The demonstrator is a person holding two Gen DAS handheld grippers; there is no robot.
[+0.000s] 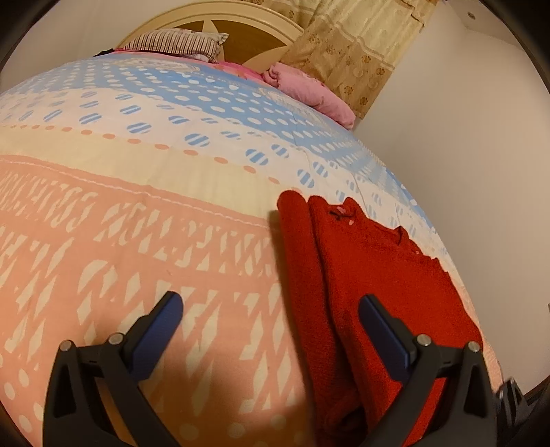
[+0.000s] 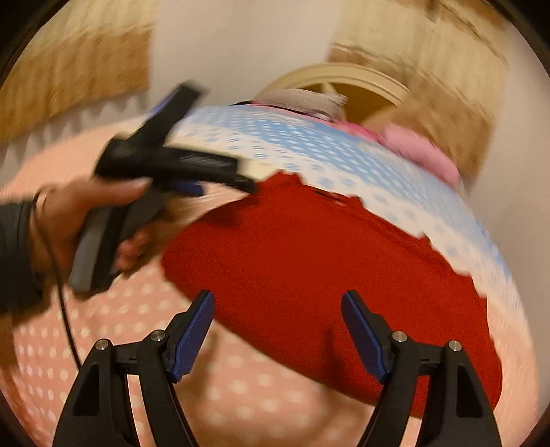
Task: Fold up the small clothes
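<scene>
Red garment point(image 1: 371, 275): one item, knitted-looking, lying on the bedspread point(image 1: 137, 213) near the bed's right edge. Left side is folded over into a long band along its length; small pink and dark trim shows at the far end. Its near end is cut off at the bottom of the left wrist view; in the right wrist view it reads as a broad red patch point(image 2: 309, 268), detail lost to motion blur.

Left gripper point(image 1: 270, 306): one, fingers spread wide, holding nothing; one blue pad over the bedspread, the other over the garment. Seen again in the right wrist view point(image 2: 213, 144), blurred, gripped by the left hand point(image 2: 79, 227).

Right gripper point(image 2: 277, 302): one, fingers wide apart and empty, poised above the garment's near edge.

Bedspread: one, patterned in pink, cream and blue bands.

Pillows: one striped pillow point(image 1: 175, 44) and one pink pillow point(image 1: 309, 93), at the headboard point(image 1: 240, 31).

Curtain point(image 1: 361, 44): one panel, partly cut off at top.
</scene>
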